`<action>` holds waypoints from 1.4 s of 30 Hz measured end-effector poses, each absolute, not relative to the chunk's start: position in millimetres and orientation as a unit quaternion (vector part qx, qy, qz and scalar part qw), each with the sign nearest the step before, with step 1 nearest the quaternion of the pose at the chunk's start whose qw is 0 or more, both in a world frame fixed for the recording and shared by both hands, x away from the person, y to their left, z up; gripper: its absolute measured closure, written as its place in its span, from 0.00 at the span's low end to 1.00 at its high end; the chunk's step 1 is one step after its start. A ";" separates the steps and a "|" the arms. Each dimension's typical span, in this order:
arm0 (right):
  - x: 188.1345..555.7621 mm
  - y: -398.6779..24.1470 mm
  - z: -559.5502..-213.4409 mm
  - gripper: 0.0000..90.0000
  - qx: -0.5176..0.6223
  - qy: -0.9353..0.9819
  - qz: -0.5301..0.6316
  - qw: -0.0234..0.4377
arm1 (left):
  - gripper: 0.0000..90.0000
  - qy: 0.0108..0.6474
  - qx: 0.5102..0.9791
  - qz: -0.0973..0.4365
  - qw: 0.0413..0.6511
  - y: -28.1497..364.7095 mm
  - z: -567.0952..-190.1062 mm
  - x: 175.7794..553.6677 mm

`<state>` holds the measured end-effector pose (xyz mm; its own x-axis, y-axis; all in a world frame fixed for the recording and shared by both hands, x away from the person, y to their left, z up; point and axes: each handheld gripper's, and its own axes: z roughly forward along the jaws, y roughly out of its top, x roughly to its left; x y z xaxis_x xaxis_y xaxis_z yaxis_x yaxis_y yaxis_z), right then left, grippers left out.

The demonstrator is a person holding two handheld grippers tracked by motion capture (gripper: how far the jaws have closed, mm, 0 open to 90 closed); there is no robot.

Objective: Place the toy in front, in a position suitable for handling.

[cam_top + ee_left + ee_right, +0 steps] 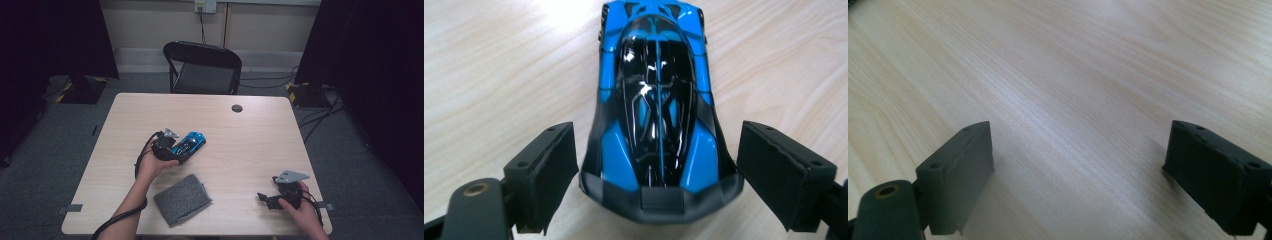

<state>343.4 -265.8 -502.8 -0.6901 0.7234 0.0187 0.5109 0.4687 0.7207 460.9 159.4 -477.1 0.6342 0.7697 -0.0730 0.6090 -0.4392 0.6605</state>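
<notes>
A blue and black toy car (192, 140) lies on the wooden table (250, 145), left of the middle. My left gripper (175, 149) is at the car's near end, held by a hand. In the left gripper view the car (656, 100) points away, its near end between my left gripper's (656, 150) wide jaws. A thin gap shows between each pad (549, 170) and the car's sides, so it is open. My right gripper (265, 200) rests low near the table's front right. Its jaws (1078, 150) stand open over bare wood, nothing between them.
A grey felt cloth (182, 198) lies near the front edge between the two hands. A round cable hole (237, 108) sits at the table's far side. A black folding chair (202, 67) stands behind the table.
</notes>
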 end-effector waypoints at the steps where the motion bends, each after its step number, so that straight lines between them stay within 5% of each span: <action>1: 343.4 -265.9 -502.8 0.13 0.365 0.844 0.363 0.146 | 0.18 0.414 0.837 0.120 0.336 159.9 -478.5 459.7; 42: 343.3 -265.6 -502.8 0.13 0.365 0.845 0.363 0.147 | 0.27 0.387 0.828 0.162 0.372 161.7 -505.1 451.2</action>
